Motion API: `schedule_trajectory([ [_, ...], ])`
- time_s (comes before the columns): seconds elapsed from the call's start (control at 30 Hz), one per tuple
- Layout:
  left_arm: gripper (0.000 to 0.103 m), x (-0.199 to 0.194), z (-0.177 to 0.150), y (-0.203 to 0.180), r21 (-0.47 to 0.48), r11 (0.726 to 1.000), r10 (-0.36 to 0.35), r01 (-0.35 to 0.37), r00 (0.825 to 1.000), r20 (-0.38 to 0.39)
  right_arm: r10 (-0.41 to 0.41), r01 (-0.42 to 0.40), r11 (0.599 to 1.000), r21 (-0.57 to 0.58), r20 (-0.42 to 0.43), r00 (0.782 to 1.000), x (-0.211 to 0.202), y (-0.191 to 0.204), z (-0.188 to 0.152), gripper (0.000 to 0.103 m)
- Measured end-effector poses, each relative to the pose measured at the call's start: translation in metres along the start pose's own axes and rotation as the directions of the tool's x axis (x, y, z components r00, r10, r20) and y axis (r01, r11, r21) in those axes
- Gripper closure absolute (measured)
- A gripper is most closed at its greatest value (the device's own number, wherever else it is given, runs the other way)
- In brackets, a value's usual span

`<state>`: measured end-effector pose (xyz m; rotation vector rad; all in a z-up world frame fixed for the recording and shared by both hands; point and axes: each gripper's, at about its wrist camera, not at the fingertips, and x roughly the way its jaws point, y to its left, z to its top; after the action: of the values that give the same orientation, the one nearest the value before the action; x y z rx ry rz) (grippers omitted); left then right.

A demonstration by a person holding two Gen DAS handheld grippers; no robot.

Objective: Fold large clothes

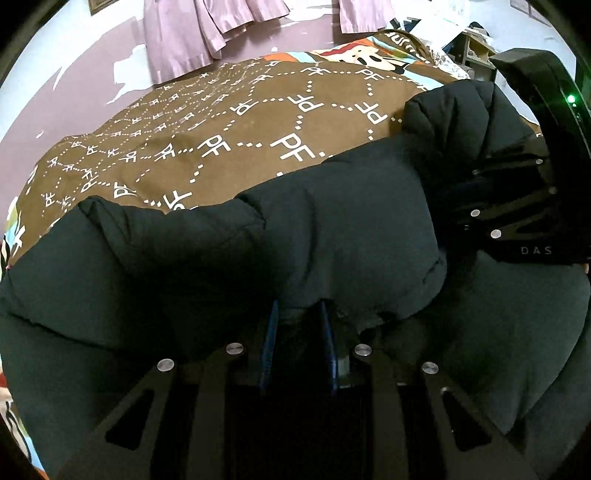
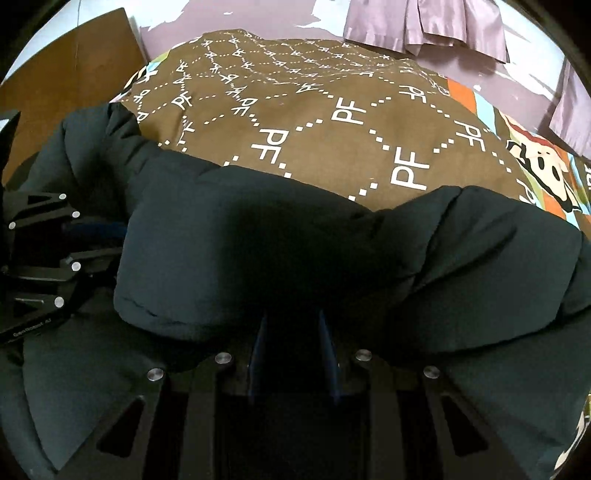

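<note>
puffy black jacket (image 1: 314, 236) bunched on the brown bedspread (image 1: 221, 122); each hand-held gripper (image 1: 298, 314) (image 2: 291, 325) seemingly pinches its edge.

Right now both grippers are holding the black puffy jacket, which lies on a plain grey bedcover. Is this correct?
Not quite. Both the left gripper and the right gripper grip the black puffy jacket, but the bedcover is brown with a white "PF" pattern, as both wrist views show.

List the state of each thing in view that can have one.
Black puffer jacket: lying on the bed, one edge lifted and doubled over.
Left gripper: shut on the jacket edge.
Right gripper: shut on the jacket edge.
Brown bedspread: spread flat, partly covered by the jacket.
Curtains: hanging.
</note>
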<state>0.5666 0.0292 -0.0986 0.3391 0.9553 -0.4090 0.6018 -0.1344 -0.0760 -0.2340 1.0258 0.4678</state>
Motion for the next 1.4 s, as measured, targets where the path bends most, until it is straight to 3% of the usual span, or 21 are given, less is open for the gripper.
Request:
schedule_trajectory([
  [0.3,0.083,-0.006,-0.003,0.003,-0.021,0.999,-0.023,0.025,0.998,0.054,-0.013,0.014,1.000,-0.014,0.055,0.998,-0.012,0.004,-0.006,0.076],
  [0.5,0.073,-0.025,-0.004,0.011,-0.118,0.987,-0.100,0.110,0.991,0.086,-0.020,0.023,0.999,-0.032,0.082,0.996,-0.032,0.007,-0.016,0.066],
  [0.63,0.072,-0.037,-0.003,0.019,-0.214,0.968,-0.110,0.132,0.988,0.111,-0.037,0.040,0.999,-0.027,0.100,0.994,-0.045,0.009,-0.021,0.048],
  [0.67,0.069,-0.040,-0.003,0.021,-0.236,0.963,-0.108,0.133,0.988,0.115,-0.059,0.062,0.998,-0.020,0.108,0.992,-0.050,0.010,-0.024,0.044],
  [0.7,0.067,-0.044,-0.003,0.022,-0.258,0.957,-0.106,0.135,0.987,0.122,-0.088,0.089,0.996,-0.005,0.112,0.990,-0.053,0.009,-0.025,0.031],
  [0.73,0.061,-0.049,-0.003,0.023,-0.278,0.951,-0.103,0.136,0.986,0.132,-0.102,0.102,0.995,0.011,0.119,0.988,-0.057,0.007,-0.027,0.026],
  [0.87,0.034,-0.066,-0.005,0.023,-0.354,0.928,-0.063,0.116,0.985,0.159,-0.070,0.053,0.994,0.094,0.183,0.981,-0.083,-0.001,-0.035,0.023],
  [0.93,0.027,-0.072,-0.006,0.023,-0.384,0.918,-0.046,0.104,0.987,0.157,-0.082,0.058,0.992,0.115,0.209,0.974,-0.095,-0.001,-0.037,0.016],
  [1.03,0.026,-0.082,-0.007,0.023,-0.421,0.904,-0.017,0.075,0.990,0.140,-0.111,0.075,0.985,0.157,0.234,0.966,-0.113,0.000,-0.040,0.013],
  [1.17,0.021,-0.100,-0.006,0.020,-0.446,0.894,0.024,0.039,0.991,0.134,-0.102,0.034,0.972,0.232,0.284,0.953,-0.139,-0.001,-0.047,0.006],
  [1.3,0.017,-0.129,-0.008,0.012,-0.442,0.897,0.069,0.012,0.983,0.167,-0.087,-0.007,0.960,0.279,0.322,0.943,-0.162,0.003,-0.054,0.004],
  [1.4,0.007,-0.149,-0.007,0.003,-0.437,0.899,0.089,0.007,0.976,0.199,-0.081,-0.030,0.953,0.302,0.348,0.934,-0.180,0.008,-0.059,0.004],
])
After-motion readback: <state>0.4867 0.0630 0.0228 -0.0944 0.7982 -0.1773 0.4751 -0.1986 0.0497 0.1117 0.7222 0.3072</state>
